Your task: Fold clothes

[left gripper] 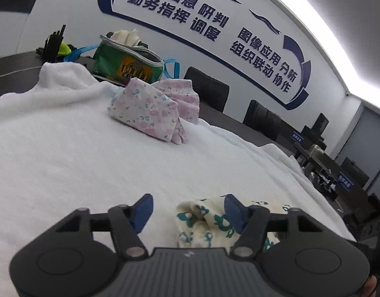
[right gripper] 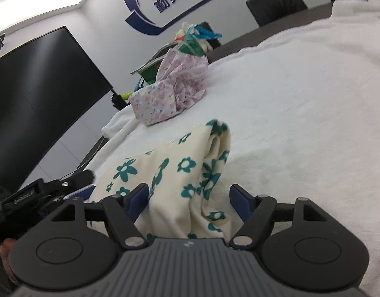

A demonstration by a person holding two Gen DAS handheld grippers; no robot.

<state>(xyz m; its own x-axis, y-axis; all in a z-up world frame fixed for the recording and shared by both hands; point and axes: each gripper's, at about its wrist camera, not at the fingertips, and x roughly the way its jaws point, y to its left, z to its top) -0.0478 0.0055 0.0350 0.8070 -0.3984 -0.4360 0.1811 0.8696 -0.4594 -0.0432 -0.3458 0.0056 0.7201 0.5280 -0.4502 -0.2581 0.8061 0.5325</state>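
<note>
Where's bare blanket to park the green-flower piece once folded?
Free: the wide white blanket between the left gripper and the pink floral pile, and the stretch right of the green-flower garment in the right wrist view. Crowded: far end, around the pink pile and green bag.

Both tongs (left gripper: 188, 210) (right gripper: 188, 199): black linkage arms, blue pads, ribbed grey housing (silver pivot pins).

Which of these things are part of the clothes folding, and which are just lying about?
Part of the job:
cream garment with green flowers
pink floral clothes
white blanket

Just lying about:
green bag
black chairs
dark screen
</note>
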